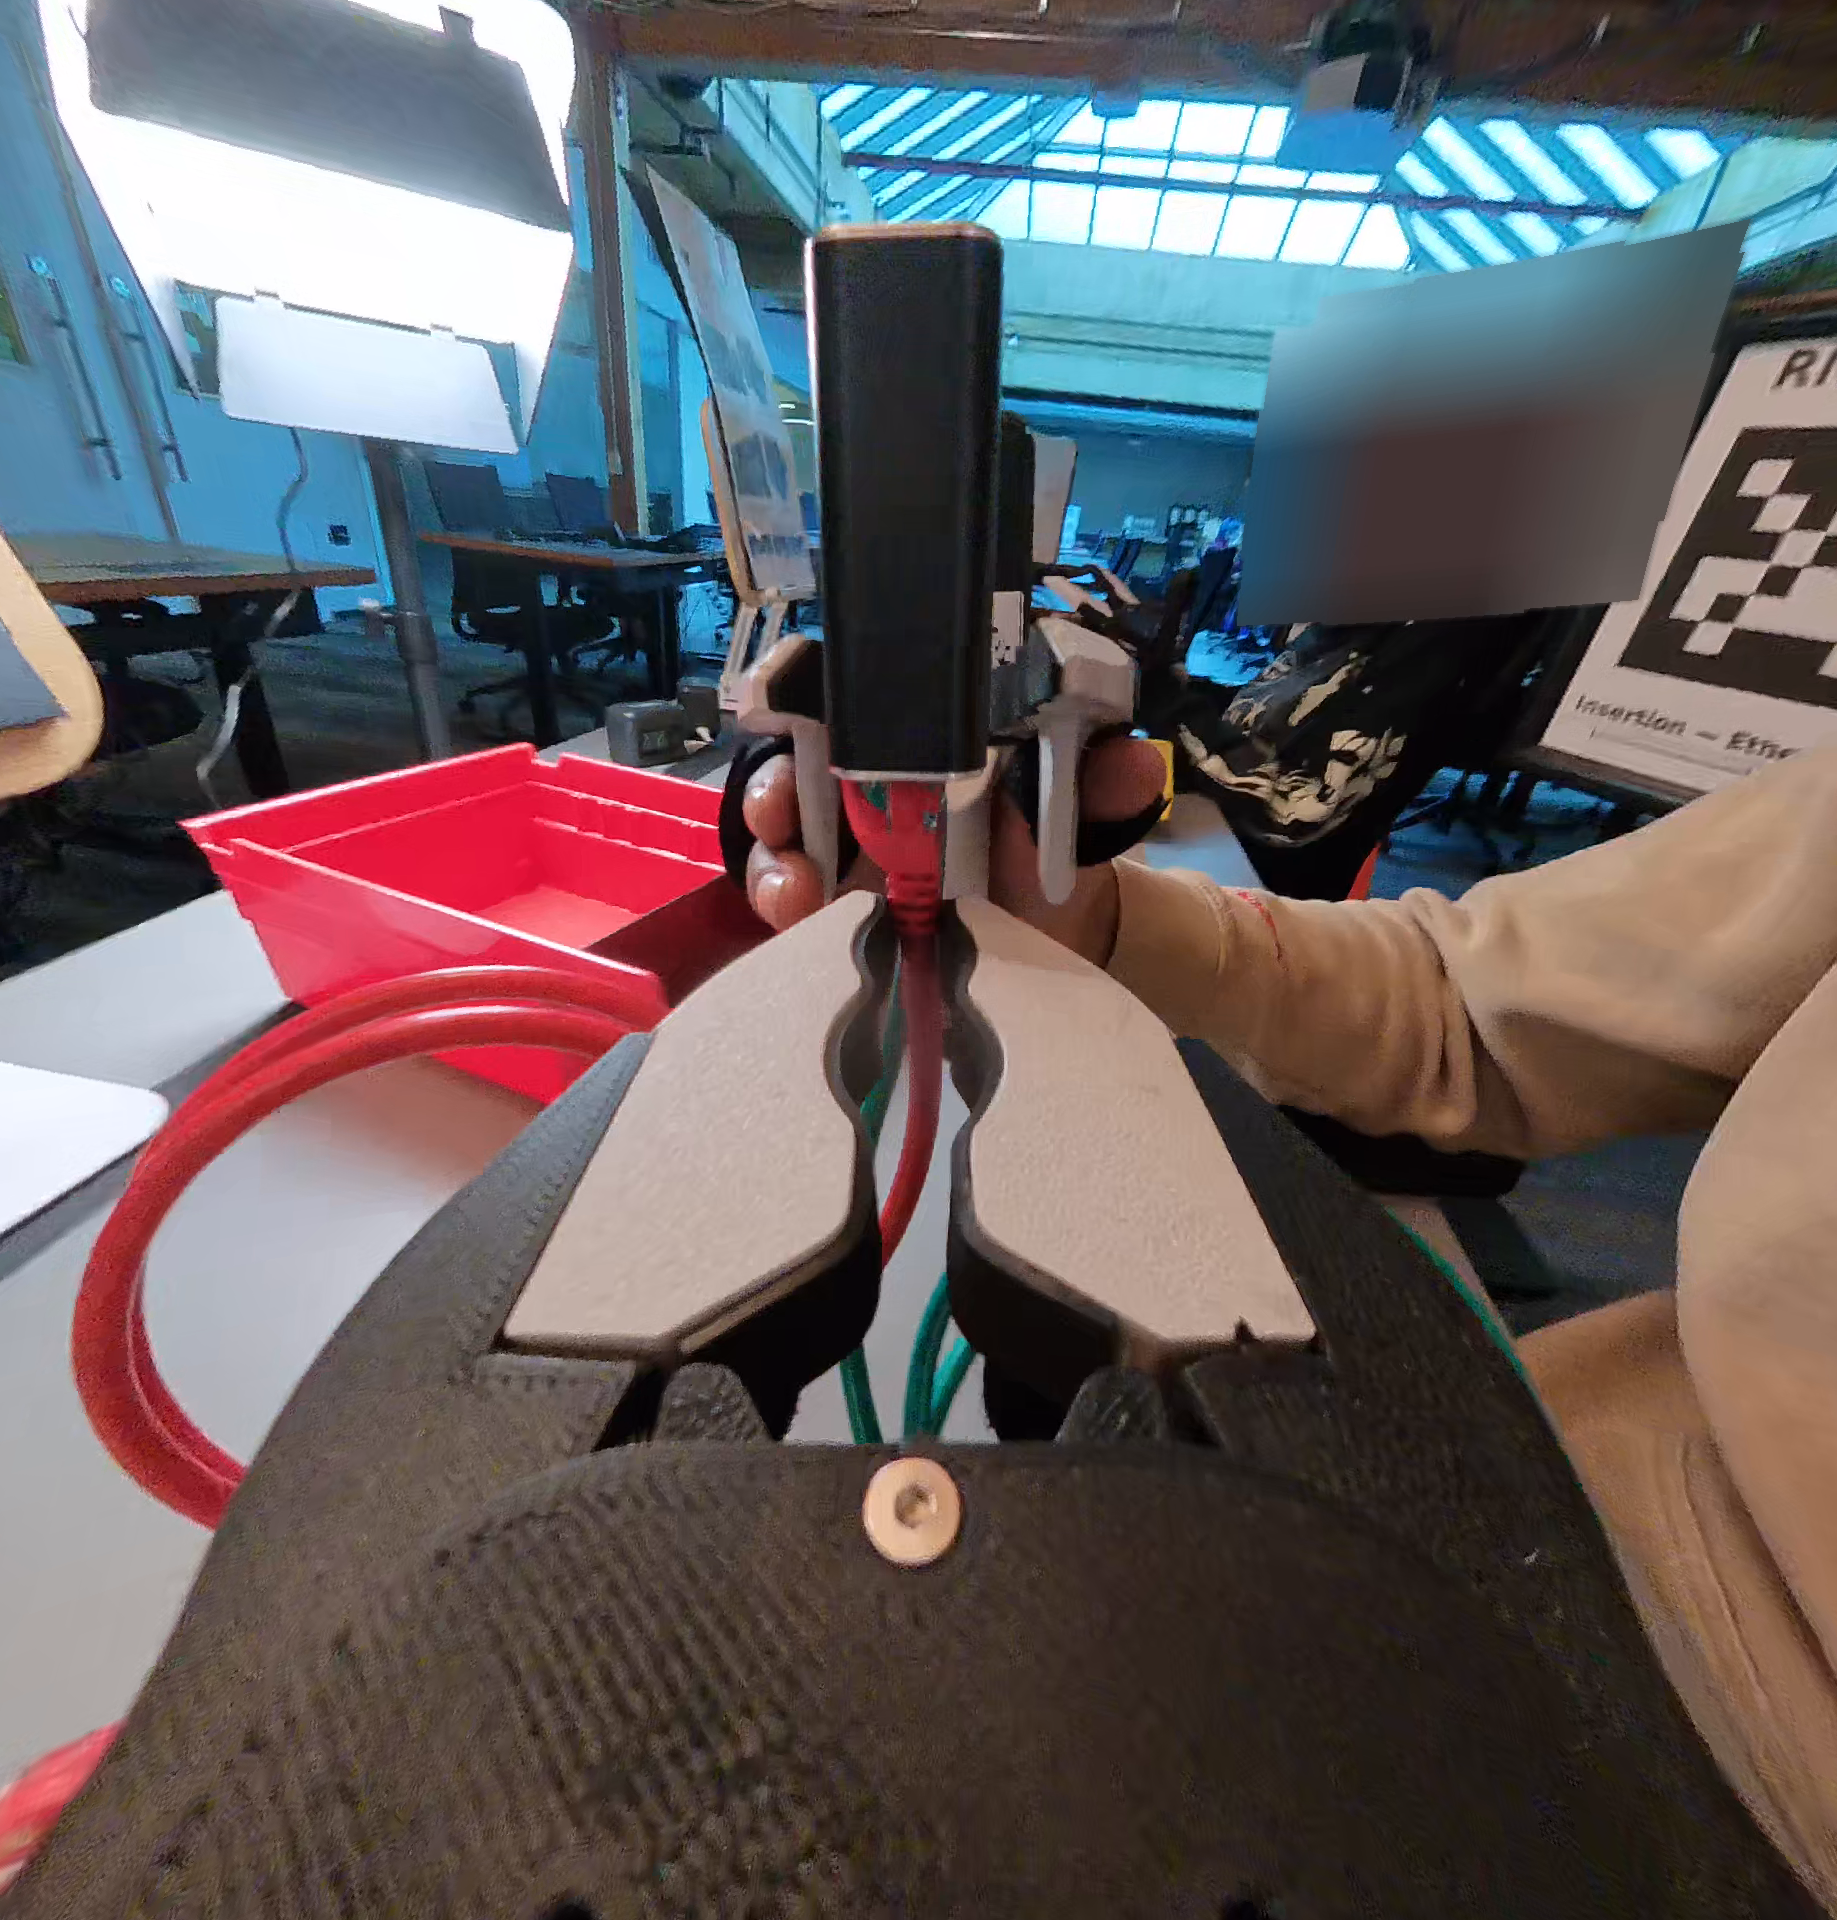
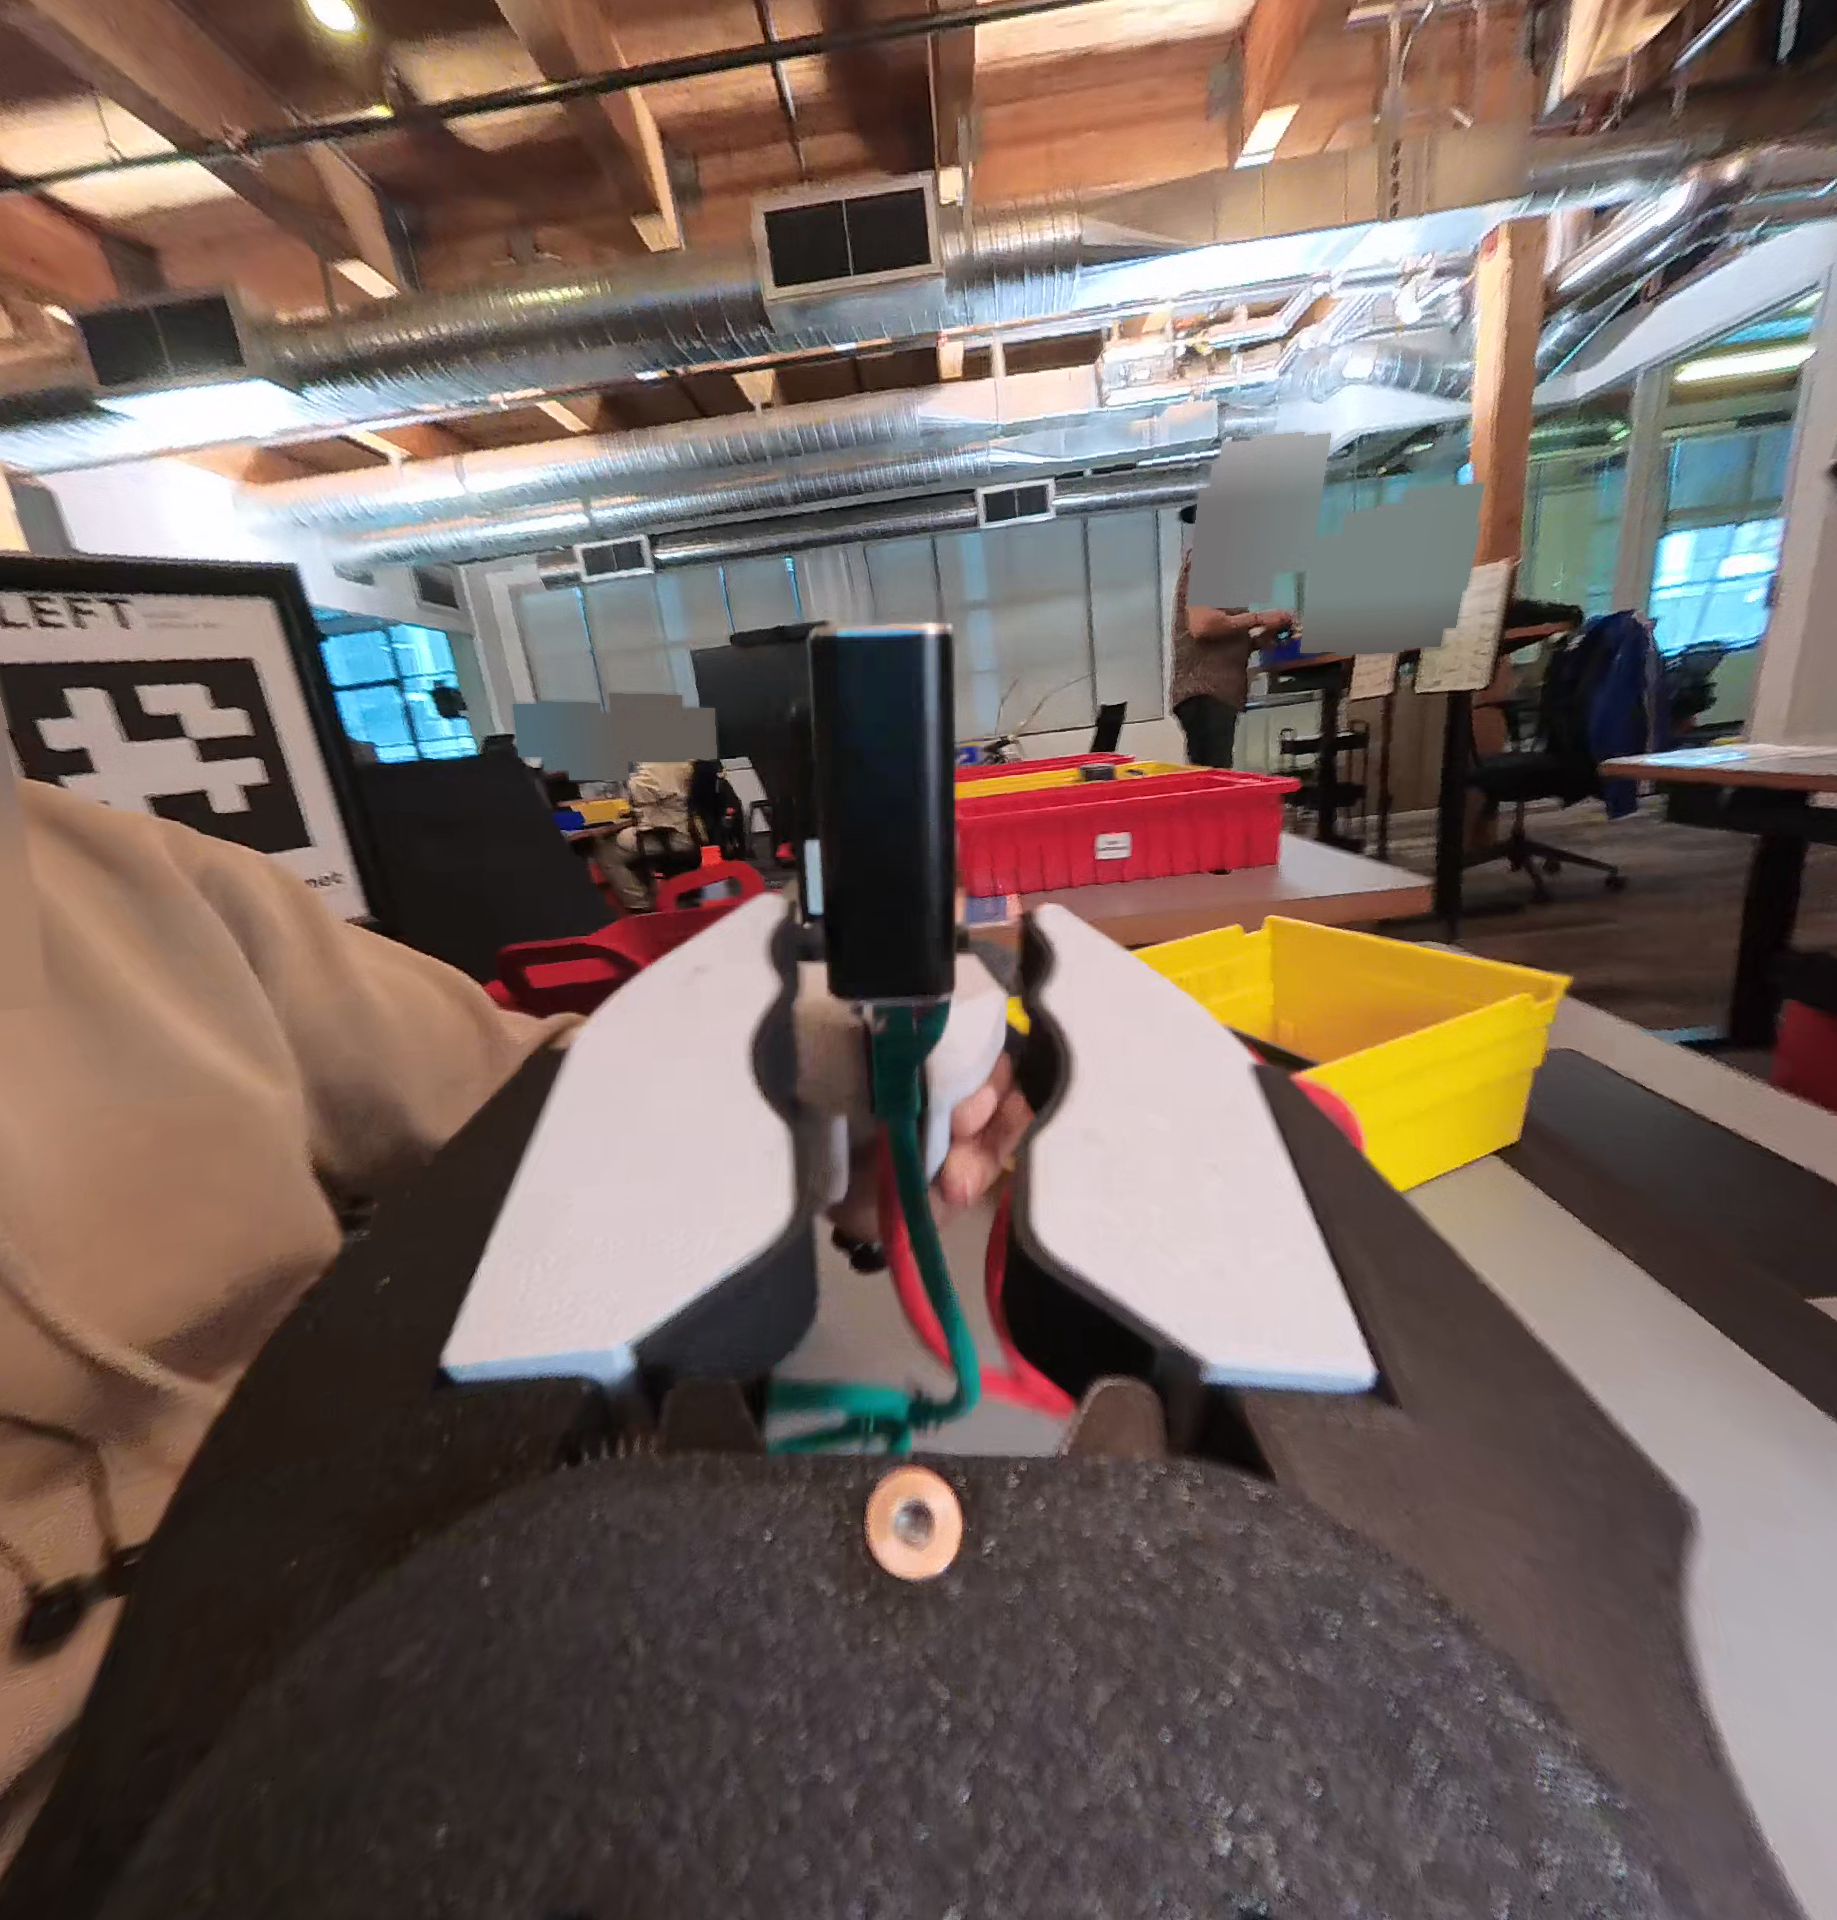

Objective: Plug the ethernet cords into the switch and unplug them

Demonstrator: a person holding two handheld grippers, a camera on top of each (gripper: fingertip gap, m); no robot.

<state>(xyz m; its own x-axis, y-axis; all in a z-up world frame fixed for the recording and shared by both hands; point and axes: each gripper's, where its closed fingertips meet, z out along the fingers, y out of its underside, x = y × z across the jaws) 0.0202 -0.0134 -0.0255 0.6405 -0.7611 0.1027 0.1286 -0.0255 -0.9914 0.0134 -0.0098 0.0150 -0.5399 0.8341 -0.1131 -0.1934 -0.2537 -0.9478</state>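
The black switch (image 1: 909, 499) is held upright in the air between the two grippers. My right gripper (image 2: 906, 920) is shut on its lower end (image 2: 883, 810), and its fingers (image 1: 812, 810) flank the switch in the left wrist view. A red ethernet cord (image 1: 919, 1049) is plugged into the underside of the switch. My left gripper (image 1: 919, 914) is shut on this cord just below its plug (image 1: 898, 831). A green cord (image 2: 909, 1122) is also plugged into the underside and hangs down beside the red cord (image 2: 898, 1247). Its slack (image 1: 929, 1361) lies under my left gripper.
A red bin (image 1: 457, 883) sits on the grey table (image 1: 301, 1226) to the left, with the red cord's loop (image 1: 207, 1143) in front. A yellow bin (image 2: 1402, 1029) sits to the right. Tag boards (image 1: 1766, 561) (image 2: 166, 727) stand behind. The person's beige sleeve (image 1: 1465, 997) reaches across. Left and right tips are no more than a few centimetres apart.
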